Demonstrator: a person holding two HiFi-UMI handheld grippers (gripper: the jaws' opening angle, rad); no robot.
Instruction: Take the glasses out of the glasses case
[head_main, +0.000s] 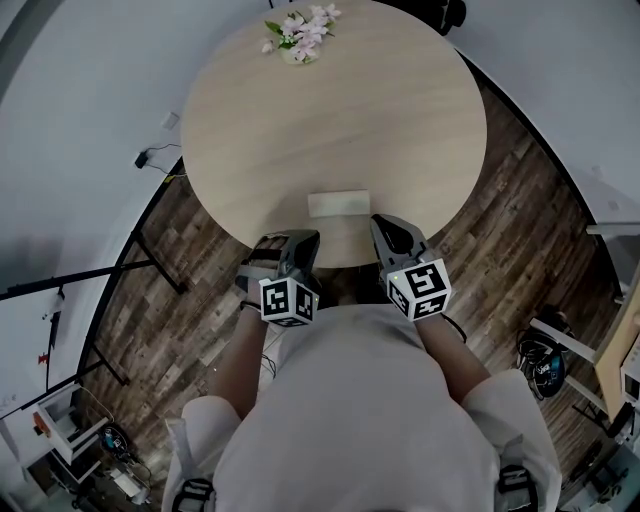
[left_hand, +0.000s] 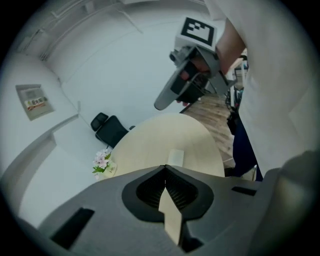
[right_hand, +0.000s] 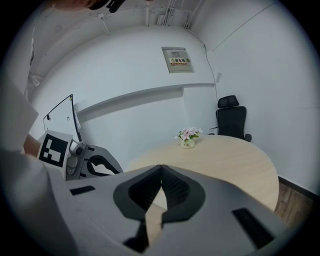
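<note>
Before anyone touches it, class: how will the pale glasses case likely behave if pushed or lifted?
The glasses case lies flat and boxy, so it should slide, not roll. It sits near the table's edge, so a push toward the person could drop it. It looks small, probably light.

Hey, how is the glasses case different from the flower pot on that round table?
The glasses case is a flat, pale rectangle lying down, while the flower pot stands upright with pink-white blooms and green leaves. The glasses case sits at the near edge of the table; the flower pot sits at the far edge. Both rest on the table, and nothing is touching either.
</note>
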